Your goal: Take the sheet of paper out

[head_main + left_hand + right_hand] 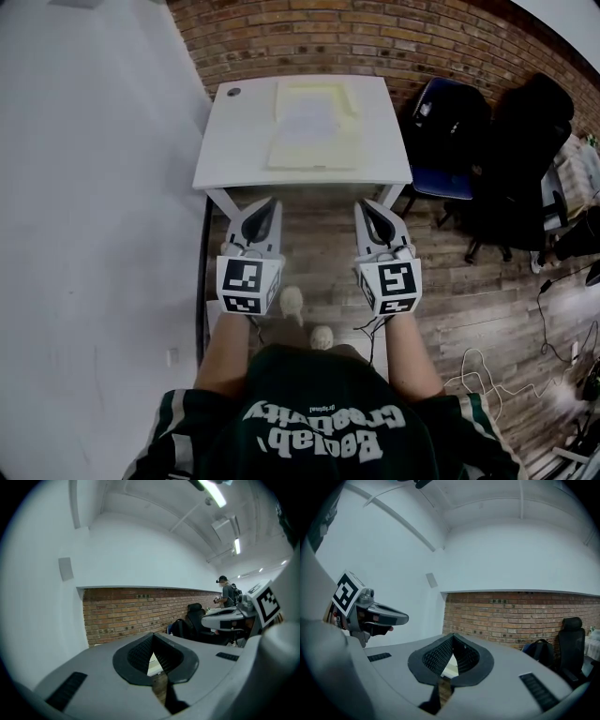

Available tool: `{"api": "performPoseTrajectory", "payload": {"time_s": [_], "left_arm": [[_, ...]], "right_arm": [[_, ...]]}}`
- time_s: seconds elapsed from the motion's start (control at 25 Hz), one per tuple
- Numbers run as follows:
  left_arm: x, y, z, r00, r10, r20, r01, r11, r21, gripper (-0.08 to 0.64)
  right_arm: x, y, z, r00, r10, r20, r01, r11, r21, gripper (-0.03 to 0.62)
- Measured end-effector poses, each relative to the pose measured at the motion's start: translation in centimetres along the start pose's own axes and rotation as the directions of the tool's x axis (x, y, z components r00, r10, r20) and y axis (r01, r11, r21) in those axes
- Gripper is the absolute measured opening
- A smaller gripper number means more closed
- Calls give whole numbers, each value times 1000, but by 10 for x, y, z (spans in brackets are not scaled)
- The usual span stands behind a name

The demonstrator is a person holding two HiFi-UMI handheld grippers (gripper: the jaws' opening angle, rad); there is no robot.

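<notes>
On a white table against the brick wall lies a pale yellow folder with a white sheet of paper on it. My left gripper and right gripper hover side by side over the wooden floor, short of the table's near edge. Both are shut with nothing between their jaws. In the left gripper view the left gripper points at the brick wall, and the right gripper shows at the right. In the right gripper view the right gripper also faces the wall, with the left gripper at the left.
A blue chair and a black office chair stand right of the table. White wall runs along the left. Cables lie on the wooden floor at the right. A person stands far off in the left gripper view.
</notes>
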State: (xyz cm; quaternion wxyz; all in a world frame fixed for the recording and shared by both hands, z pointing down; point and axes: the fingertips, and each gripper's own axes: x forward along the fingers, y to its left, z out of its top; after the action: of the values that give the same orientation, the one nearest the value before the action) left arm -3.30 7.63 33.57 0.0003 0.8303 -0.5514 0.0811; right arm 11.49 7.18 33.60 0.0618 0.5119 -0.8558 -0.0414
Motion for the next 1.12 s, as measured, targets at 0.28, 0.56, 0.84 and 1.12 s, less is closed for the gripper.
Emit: {"api": "performPoseTrajectory", "payload": {"time_s": [0.28, 0.56, 0.84, 1.12], "left_arm": [[43, 30, -12, 1000, -12, -23, 12, 1000, -7, 2], [113, 67, -16, 998, -62, -28, 62, 998, -12, 2], [181, 110, -7, 993, -114, -19, 114, 993, -3, 2], [229, 145, -5, 988, -152, -20, 153, 988, 2, 2]], "right_arm": [[50, -9, -10, 1000, -1, -28, 1, 1000, -6, -6], [120, -32, -14, 998, -31, -53, 30, 999, -20, -6], [189, -55, -6, 996, -76, -54, 75, 997, -22, -6], [243, -69, -3, 992, -112, -56, 111, 994, -14, -6]]}}
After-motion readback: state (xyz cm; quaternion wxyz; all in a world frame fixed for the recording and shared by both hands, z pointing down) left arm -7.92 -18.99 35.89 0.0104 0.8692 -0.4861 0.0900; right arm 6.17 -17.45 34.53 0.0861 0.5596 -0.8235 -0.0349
